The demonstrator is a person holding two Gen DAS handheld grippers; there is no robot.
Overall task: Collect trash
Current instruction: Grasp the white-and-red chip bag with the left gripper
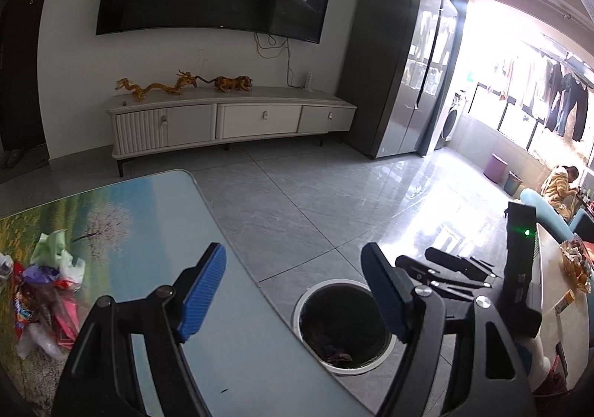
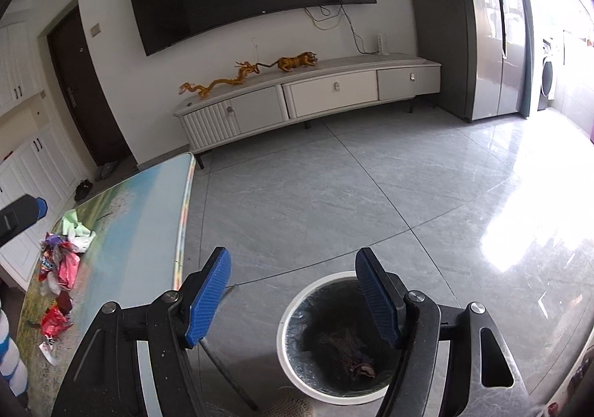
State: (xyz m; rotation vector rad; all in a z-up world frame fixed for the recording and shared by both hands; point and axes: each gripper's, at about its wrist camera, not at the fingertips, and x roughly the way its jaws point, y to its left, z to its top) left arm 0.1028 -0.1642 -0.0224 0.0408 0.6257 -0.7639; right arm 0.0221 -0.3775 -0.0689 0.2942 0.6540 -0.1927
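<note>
A pile of crumpled wrappers and plastic bags (image 1: 44, 290) lies on the table with the landscape print (image 1: 156, 231), left of my left gripper (image 1: 293, 257). That gripper is open and holds nothing. Below it on the floor stands a round bin with a white rim (image 1: 386, 354) and a dark liner, with a few scraps at the bottom. My right gripper (image 2: 293, 261) is open and empty above the same bin (image 2: 286, 346). In the right wrist view the trash pile (image 2: 61, 261) lies far left on the table (image 2: 148, 216). The right gripper's black body (image 1: 519, 261) shows at the right of the left wrist view.
Grey tiled floor (image 2: 371, 186) stretches to a white TV stand (image 1: 230, 120) under a wall TV. A tall steel fridge (image 1: 415, 64) stands at the right. A second table with snacks (image 1: 575, 268) is at the far right, and a person (image 1: 560, 186) sits beyond it.
</note>
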